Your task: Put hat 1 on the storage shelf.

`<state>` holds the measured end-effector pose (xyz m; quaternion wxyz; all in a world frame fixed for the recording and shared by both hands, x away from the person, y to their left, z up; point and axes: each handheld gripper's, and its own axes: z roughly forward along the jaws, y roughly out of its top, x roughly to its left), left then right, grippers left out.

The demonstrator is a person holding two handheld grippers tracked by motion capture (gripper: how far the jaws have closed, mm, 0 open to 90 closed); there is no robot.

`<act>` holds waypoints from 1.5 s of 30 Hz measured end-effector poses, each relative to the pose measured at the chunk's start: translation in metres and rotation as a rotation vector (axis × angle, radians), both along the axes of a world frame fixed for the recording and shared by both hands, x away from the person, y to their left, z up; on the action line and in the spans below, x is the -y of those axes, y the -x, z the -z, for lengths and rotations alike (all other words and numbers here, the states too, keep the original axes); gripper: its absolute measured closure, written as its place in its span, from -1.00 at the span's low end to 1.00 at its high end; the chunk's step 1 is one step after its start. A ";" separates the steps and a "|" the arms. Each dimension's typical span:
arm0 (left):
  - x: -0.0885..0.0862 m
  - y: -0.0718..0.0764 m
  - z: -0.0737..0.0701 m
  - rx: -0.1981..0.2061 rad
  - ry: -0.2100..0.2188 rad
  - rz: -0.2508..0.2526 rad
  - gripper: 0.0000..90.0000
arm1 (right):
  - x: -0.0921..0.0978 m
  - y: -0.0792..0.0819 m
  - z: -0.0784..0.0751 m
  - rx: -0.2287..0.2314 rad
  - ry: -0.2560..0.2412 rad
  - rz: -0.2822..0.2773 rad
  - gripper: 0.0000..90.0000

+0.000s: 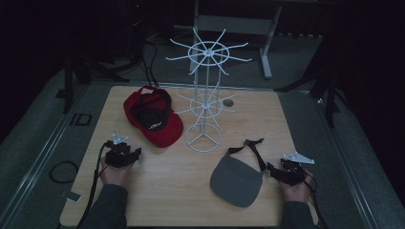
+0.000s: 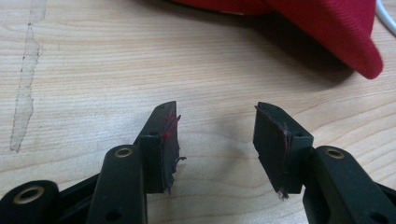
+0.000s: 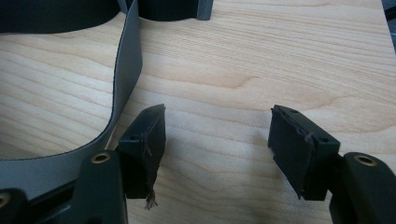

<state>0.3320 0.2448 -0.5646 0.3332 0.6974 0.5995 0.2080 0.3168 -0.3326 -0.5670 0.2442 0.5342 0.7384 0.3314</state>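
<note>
A red cap (image 1: pixel 154 116) lies upside down on the wooden table (image 1: pixel 157 186), left of a white wire rack (image 1: pixel 205 90). A grey visor (image 1: pixel 237 179) with a black strap lies at the front right. My left gripper (image 1: pixel 135 153) rests on the table below the red cap, open and holding nothing; the cap's brim (image 2: pixel 327 28) shows beyond its jaws (image 2: pixel 215 128). My right gripper (image 1: pixel 270 169) sits just right of the visor, open; the visor's grey band (image 3: pixel 123 79) curves past its left jaw, beside it, with bare wood between the fingertips (image 3: pixel 217 126).
The rack's round base (image 1: pixel 203 140) stands mid-table between cap and visor, its upper spokes (image 1: pixel 208 51) spreading wide. A small round hole (image 1: pixel 229 102) sits in the table behind it. Cables (image 1: pixel 62 171) lie on the floor at left. A pale scuff (image 2: pixel 25 79) marks the wood.
</note>
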 end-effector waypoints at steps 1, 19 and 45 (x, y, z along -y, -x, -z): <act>0.000 0.000 0.000 0.000 0.000 0.000 0.12 | 0.000 0.000 0.000 0.000 0.000 0.000 -0.19; 0.003 0.004 -0.017 0.065 0.044 0.087 0.23 | 0.000 0.000 0.000 -0.001 0.001 -0.007 -0.23; 0.027 -0.014 -0.029 0.036 0.105 0.148 -0.20 | -0.001 0.000 0.000 -0.005 0.001 -0.019 -0.29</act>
